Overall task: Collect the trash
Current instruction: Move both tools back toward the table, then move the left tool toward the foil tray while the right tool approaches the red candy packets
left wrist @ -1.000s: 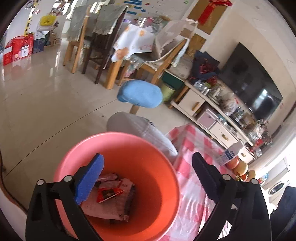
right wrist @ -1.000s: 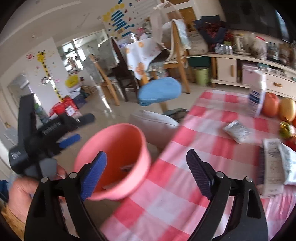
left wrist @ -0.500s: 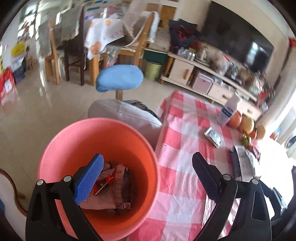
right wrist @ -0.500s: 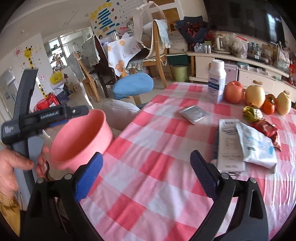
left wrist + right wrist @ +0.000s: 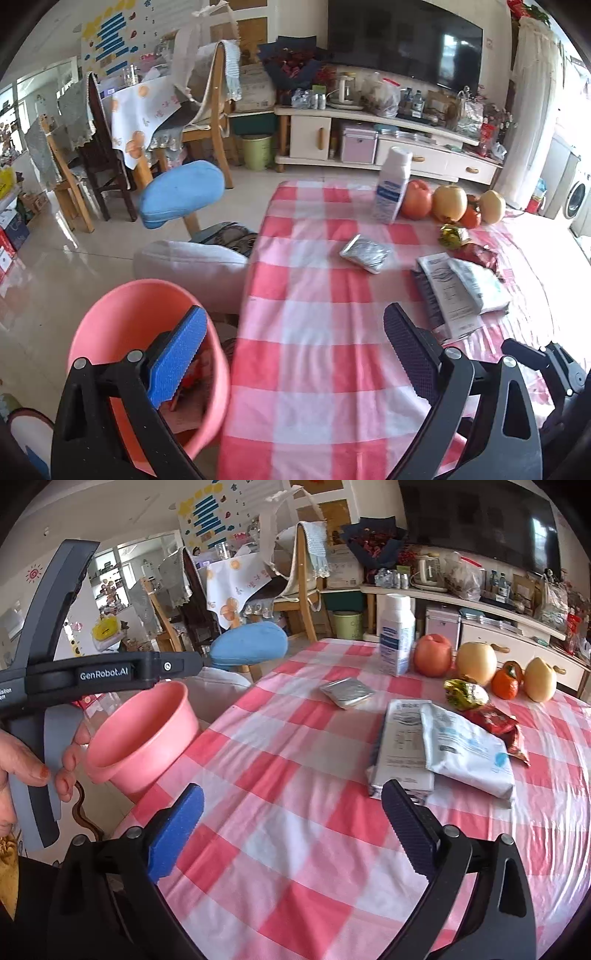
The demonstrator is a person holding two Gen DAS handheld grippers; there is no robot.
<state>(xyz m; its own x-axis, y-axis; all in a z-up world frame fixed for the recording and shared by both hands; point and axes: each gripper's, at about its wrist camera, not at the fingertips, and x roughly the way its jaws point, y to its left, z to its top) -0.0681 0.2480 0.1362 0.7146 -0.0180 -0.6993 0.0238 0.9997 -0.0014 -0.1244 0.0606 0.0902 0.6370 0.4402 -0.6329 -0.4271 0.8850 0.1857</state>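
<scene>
Pink bin point(image 5: 147, 332) sits off table's point(image 5: 295, 812) left edge for easy drops. Left gripper point(image 5: 295, 350) gapes empty; right gripper point(image 5: 291, 823), jaws just widened (nothing between), faces wrappers point(image 5: 443, 746) near far edge.

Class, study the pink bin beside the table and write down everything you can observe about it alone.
The pink bin is a round, smooth, plastic-looking tub with a rolled rim, wider at the top. It sits just off the edge of the checked table, tilted in the right view. Paper and wrapper scraps lie in its bottom. One blue pad of the left claw shows in front of its opening; whether anything touches the bin cannot be told.
</scene>
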